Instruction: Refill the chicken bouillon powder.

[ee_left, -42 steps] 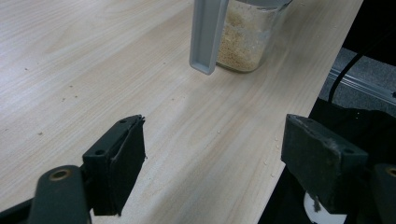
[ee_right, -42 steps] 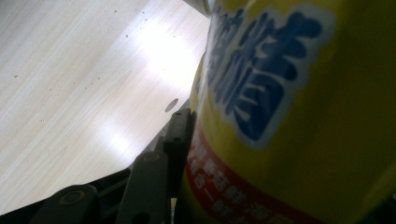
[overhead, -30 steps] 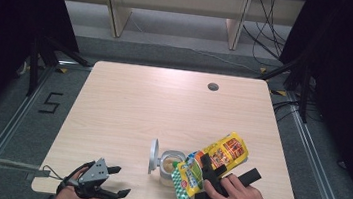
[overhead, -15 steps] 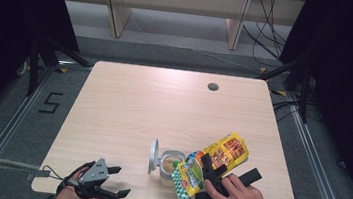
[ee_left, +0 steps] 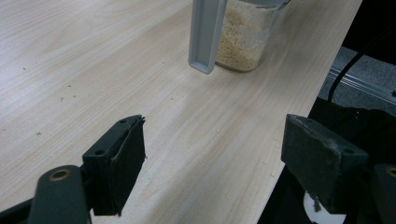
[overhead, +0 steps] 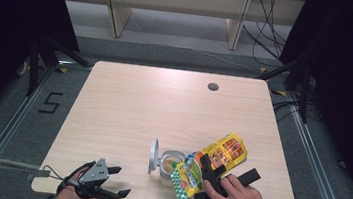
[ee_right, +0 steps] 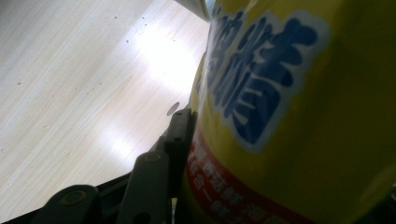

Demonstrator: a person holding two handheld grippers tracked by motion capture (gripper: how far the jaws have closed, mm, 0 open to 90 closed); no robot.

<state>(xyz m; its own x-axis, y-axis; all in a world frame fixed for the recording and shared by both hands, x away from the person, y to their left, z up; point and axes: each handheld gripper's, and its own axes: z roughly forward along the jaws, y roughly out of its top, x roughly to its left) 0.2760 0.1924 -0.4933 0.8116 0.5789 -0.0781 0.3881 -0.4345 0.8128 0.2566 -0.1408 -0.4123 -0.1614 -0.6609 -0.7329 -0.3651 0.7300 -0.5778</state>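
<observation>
The right gripper (overhead: 204, 175) is pinching the soft, crinkly yellow pouch (overhead: 212, 161) mid-body, tipping it toward the jar (overhead: 169, 165) at nine o'clock, while the left gripper (overhead: 114, 180) is idling spread.

My light wooden bench (overhead: 127, 114) carries a clear jar (overhead: 171, 165) of pale crumbs near its front edge, lid (overhead: 153, 156) open upright.
</observation>
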